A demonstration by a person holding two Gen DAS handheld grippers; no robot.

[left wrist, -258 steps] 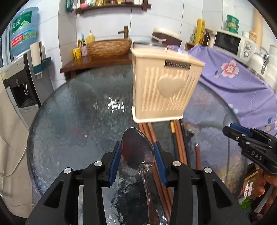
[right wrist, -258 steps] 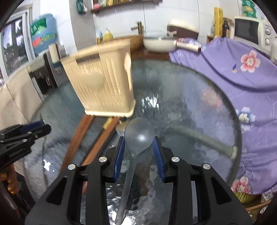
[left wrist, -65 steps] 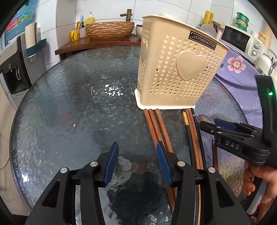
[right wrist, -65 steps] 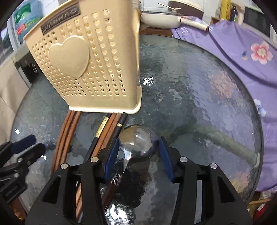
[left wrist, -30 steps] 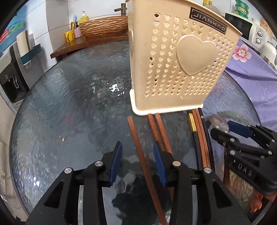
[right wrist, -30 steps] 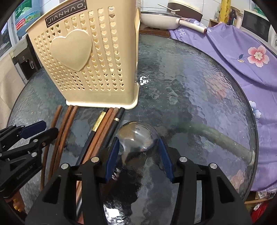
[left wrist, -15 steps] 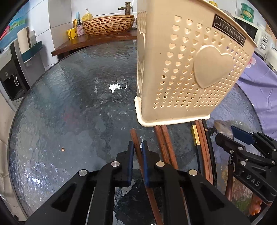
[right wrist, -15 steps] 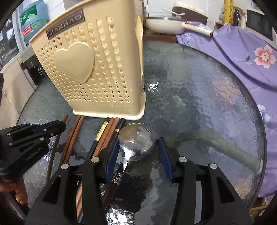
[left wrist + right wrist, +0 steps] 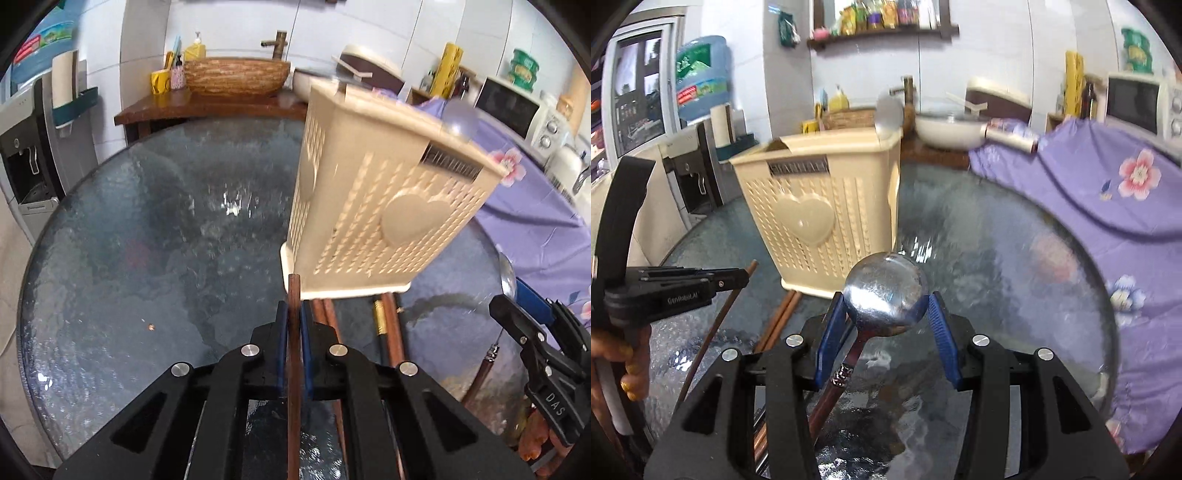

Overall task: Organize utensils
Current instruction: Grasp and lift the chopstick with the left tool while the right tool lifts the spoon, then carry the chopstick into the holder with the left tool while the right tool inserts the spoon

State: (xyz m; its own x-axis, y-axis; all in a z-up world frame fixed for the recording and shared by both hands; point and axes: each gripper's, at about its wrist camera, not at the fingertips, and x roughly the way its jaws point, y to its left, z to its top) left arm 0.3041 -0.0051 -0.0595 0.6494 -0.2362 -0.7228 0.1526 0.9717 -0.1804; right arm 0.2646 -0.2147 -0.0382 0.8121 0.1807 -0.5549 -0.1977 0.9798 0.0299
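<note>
Left tongs [image 9: 291,325]: pads pressed together on one chopstick [image 9: 294,295], gripped partway along, with a short length projecting ahead and the rest trailing back under the tool. Judged light, stiff and smooth; a narrow round stick can pivot in flat pads, so the hold looks adequate but not firm.

Right tongs [image 9: 886,314]: pads clamped on the bowl of a spoon [image 9: 884,291], its dark handle hanging back beneath the tool. Judged heavier than the stick, rigid, polished and slippery. The curved bowl offers poor seating, and the neck would give surer purchase.

Holder [image 9: 373,206]: cream perforated plastic, standing just ahead of both tongs, to the right of the left pair and to the left of the right pair. A spoon bowl shows above its rim. Probably light and liable to tip if struck.

Obstructions: more chopsticks [image 9: 386,325] lie on the table [image 9: 129,240] between tongs and holder. The two tools sit close together and could collide over the opening.
</note>
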